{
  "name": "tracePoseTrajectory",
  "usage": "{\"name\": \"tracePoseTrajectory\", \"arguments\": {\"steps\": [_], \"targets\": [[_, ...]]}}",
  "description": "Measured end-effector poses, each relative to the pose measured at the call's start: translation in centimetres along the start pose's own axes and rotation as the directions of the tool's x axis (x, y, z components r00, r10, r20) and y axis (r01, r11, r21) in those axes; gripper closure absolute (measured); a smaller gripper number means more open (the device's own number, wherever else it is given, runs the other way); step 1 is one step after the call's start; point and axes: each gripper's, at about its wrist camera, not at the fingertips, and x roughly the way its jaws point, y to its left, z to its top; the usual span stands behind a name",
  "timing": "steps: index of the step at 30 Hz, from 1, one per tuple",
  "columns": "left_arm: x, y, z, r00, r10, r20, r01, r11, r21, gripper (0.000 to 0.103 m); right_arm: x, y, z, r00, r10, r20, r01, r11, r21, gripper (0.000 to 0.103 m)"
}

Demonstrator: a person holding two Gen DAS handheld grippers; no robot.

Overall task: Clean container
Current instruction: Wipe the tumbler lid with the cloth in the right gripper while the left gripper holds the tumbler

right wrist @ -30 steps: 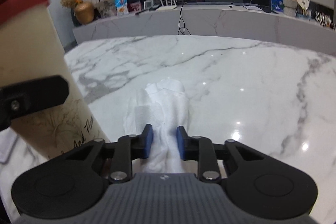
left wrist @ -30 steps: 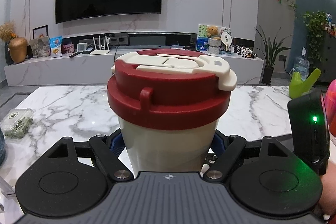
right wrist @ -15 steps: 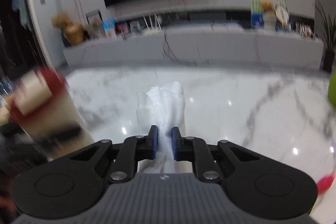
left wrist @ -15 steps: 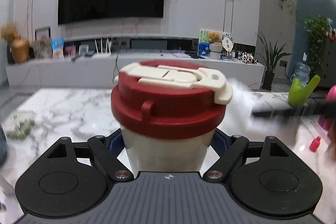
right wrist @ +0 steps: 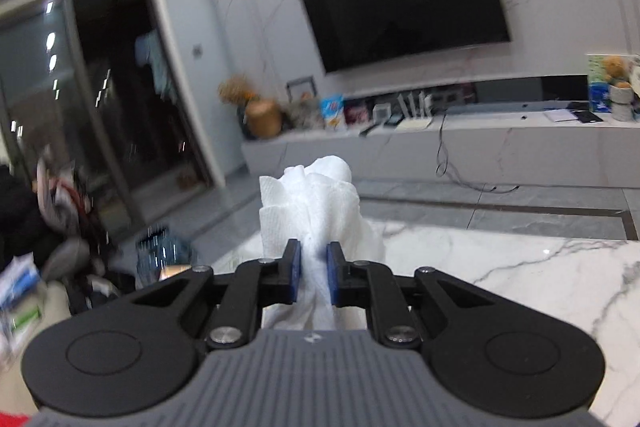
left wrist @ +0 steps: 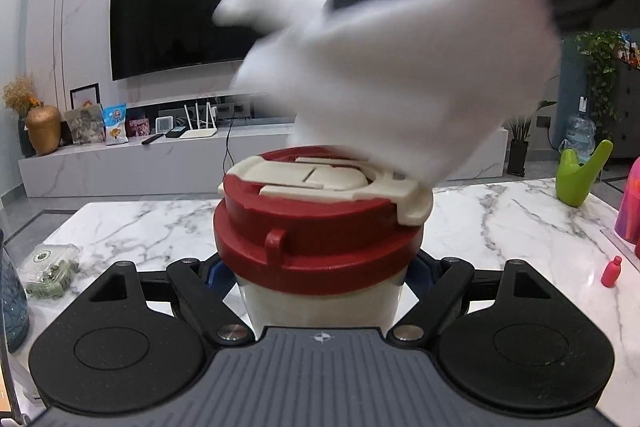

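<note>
Since a second ago our right gripper has lifted its crumpled white paper towel off the marble and swung it up over the cup, so the towel that lay flat in its own view now fills the upper right of the left wrist frame as a motion-blurred white mass. Our left gripper is clamped on the cream-bodied cup with the red screw lid and cream flip latch, which stands upright with its long axis vertical at lower centre of that frame, lifted above the white grey-veined marble table. What matters for us is this: the towel hangs above and to the right of the lid, its lower edge brushing or just over the latch end at the lid's right rim; blur keeps us from telling which. Our right gripper's blue pads are pinched tight on the towel's waist, and it is the nearer tool to the lid top. We judge the lid is about to be wiped, or is being wiped. Around the cup sit a green curved ornament, a small red bottle and a clear packet; behind, a wall-mounted television.
</note>
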Motion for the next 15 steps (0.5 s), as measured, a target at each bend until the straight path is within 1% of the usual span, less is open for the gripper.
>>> {"name": "tracePoseTrajectory", "arguments": {"steps": [1,11,13,15], "targets": [[0.0,0.0,0.0,1.0,-0.004,0.0,0.004,1.0,-0.004,0.022,0.7,0.2,-0.2,1.0,0.003,-0.025,-0.003,1.0,-0.006,0.087],[0.0,0.3,0.0,1.0,-0.016,-0.001,0.016,1.0,-0.006,0.023,3.1,-0.2,-1.0,0.991,-0.006,-0.136,0.007,1.0,0.011,0.087],[0.0,0.3,0.1,1.0,-0.015,-0.002,0.015,1.0,-0.002,0.023,3.4,0.1,-1.1,0.989,-0.013,-0.146,0.014,1.0,0.004,0.087],[0.0,0.4,0.1,1.0,-0.019,-0.001,0.019,1.0,-0.007,0.023,3.7,0.8,-1.2,0.989,-0.032,-0.145,0.028,0.999,-0.028,0.087]]}}
